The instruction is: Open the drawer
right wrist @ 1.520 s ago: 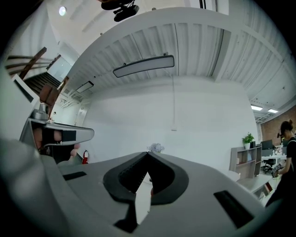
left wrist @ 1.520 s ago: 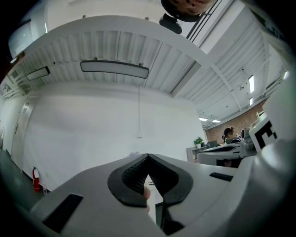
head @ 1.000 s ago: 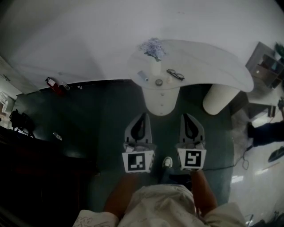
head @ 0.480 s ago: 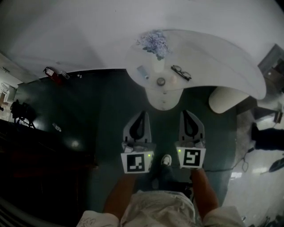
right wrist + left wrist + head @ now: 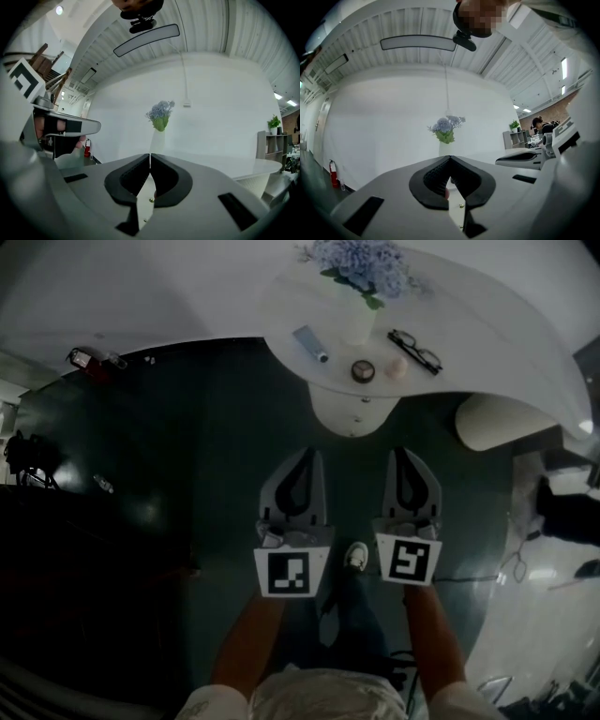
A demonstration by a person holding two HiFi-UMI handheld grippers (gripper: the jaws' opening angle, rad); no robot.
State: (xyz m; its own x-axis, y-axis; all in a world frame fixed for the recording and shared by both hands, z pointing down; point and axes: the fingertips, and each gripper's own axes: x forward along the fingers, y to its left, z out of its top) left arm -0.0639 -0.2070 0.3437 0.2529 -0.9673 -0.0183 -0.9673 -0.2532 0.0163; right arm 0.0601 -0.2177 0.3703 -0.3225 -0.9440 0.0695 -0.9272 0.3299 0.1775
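White counter (image 5: pixel 487 324) ahead, probable drawer (image 5: pixel 352 418) in its rounded base, shut and untouched. Left gripper (image 5: pixel 304 456) and right gripper (image 5: pixel 406 456) near it, fingers (image 5: pixel 433 178) clenched on nothing. Risks butting the front and catching no hold unless reopened first.

You're in an open office lobby: a curved white reception counter (image 5: pixel 487 338) carries a flower vase (image 5: pixel 361 287), with shelving (image 5: pixel 513 139) beyond that counter.
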